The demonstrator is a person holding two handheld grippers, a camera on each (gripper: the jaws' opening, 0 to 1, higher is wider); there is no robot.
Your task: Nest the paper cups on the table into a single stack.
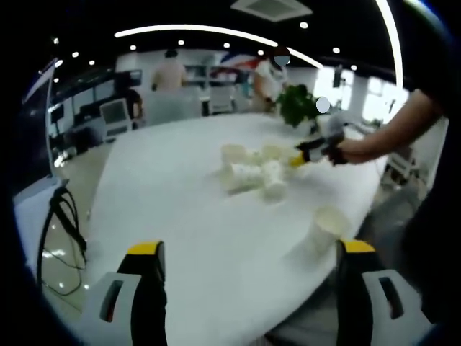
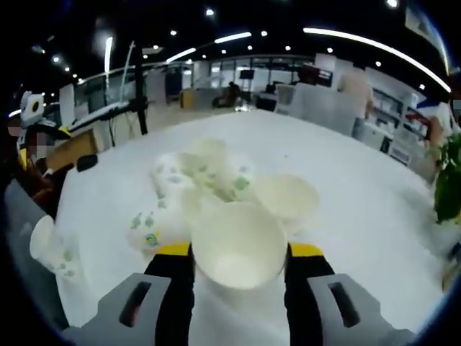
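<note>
Several white paper cups with green print lie in a loose cluster (image 1: 252, 173) mid-table, some on their sides. One more cup (image 1: 328, 225) stands apart near the table's near right edge. My right gripper (image 1: 306, 153) reaches into the cluster from the right, held by a person's hand. In the right gripper view, the right gripper (image 2: 239, 277) is shut on a paper cup (image 2: 238, 249) whose open mouth faces the camera, with the cluster (image 2: 205, 176) just beyond and another cup (image 2: 288, 196) beside it. My left gripper (image 1: 252, 277) hangs open over the near table edge, nothing between its jaws.
The white table (image 1: 180, 216) is oval, and its edge runs close to the lone cup (image 2: 49, 249). A green plant (image 1: 297, 104) stands at the far side. Cables (image 1: 65, 223) hang off the left. People and desks fill the background.
</note>
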